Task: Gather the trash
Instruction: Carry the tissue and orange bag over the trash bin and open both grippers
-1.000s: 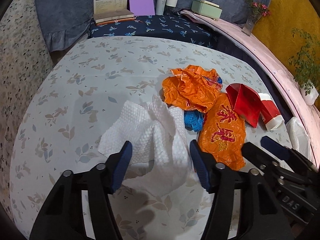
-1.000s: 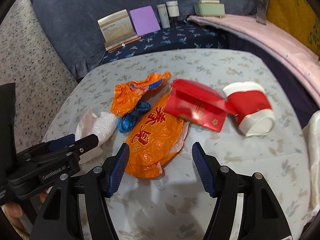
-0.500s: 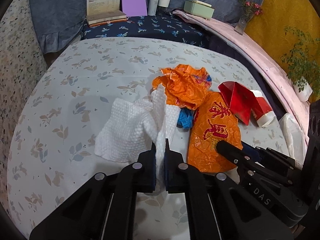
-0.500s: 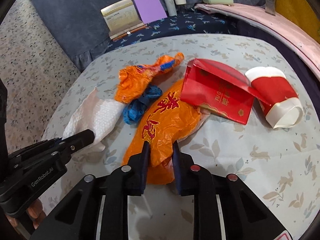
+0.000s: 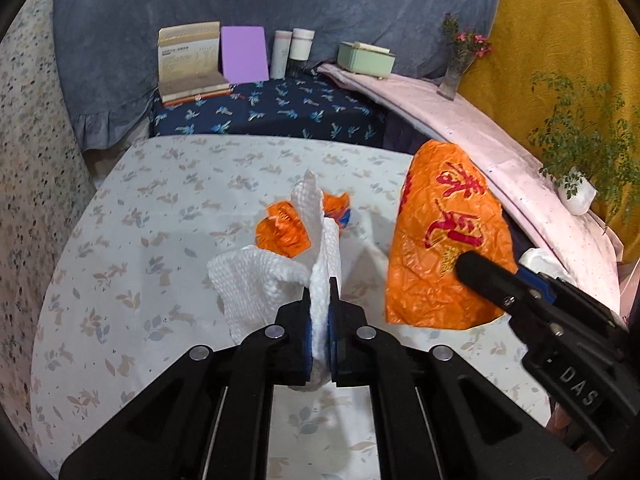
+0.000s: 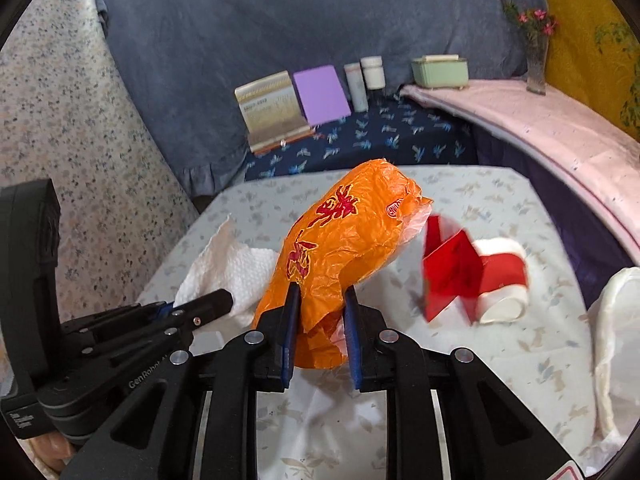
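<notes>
My left gripper [image 5: 319, 312] is shut on a white paper towel [image 5: 256, 280] and holds it lifted above the table. My right gripper [image 6: 319, 308] is shut on an orange plastic bag with red characters [image 6: 344, 236], raised off the table; the bag also shows in the left wrist view [image 5: 444, 248]. A second crumpled orange wrapper [image 5: 282, 232] lies on the table behind the towel. A red paper envelope [image 6: 448, 272] and a red and white paper cup [image 6: 502, 276] lie on their sides to the right.
The table has a floral cloth [image 5: 160, 216]. A white plastic bag [image 6: 616, 344] hangs at the right edge. Behind, a dark blue shelf holds a box [image 5: 188, 60], a purple card [image 5: 244, 54], bottles and a green box [image 5: 364, 58]. A vase and a plant stand on the pink ledge.
Both grippers have lifted their catch off the table: the left raised the paper towel, the right raised the orange bag. The red envelope and cup shifted slightly.
</notes>
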